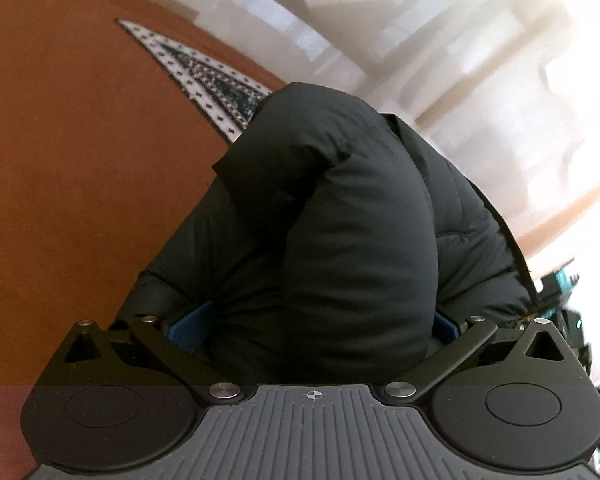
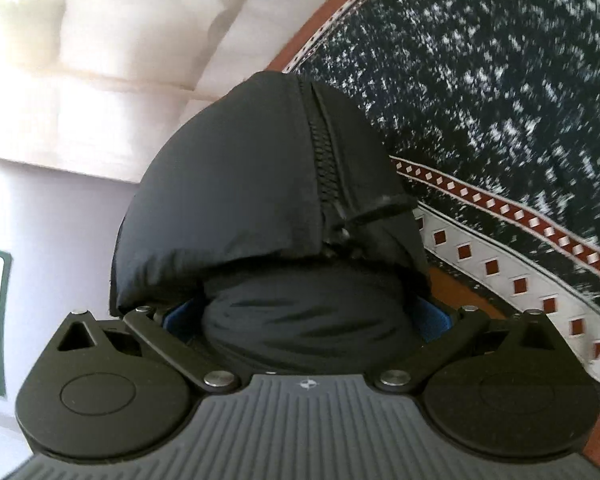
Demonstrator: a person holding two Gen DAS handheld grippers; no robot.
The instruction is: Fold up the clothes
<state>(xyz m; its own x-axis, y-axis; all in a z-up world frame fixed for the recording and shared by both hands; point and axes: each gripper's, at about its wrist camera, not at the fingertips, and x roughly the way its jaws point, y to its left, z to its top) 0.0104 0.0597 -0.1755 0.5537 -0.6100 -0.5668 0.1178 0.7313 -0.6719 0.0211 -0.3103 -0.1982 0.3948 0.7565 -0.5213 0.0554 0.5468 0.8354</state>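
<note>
A black padded jacket [image 1: 340, 208] fills the middle of the left wrist view. My left gripper [image 1: 320, 320] is shut on a thick bundle of its fabric; only the blue pads [image 1: 188, 326] show at each side. In the right wrist view the same black jacket [image 2: 240, 184] shows its zipper [image 2: 320, 152] running up the middle. My right gripper [image 2: 304, 316] is shut on a thick roll of the jacket, with blue pads [image 2: 432, 316] just visible. Both fingertips are hidden by fabric.
An orange-brown surface [image 1: 68, 152] with a white patterned cloth strip [image 1: 204, 72] lies left in the left wrist view. A dark speckled rug [image 2: 500, 80] with a red-and-white border [image 2: 500, 264] lies right in the right wrist view. Pale glossy floor [image 1: 420, 40] is beyond.
</note>
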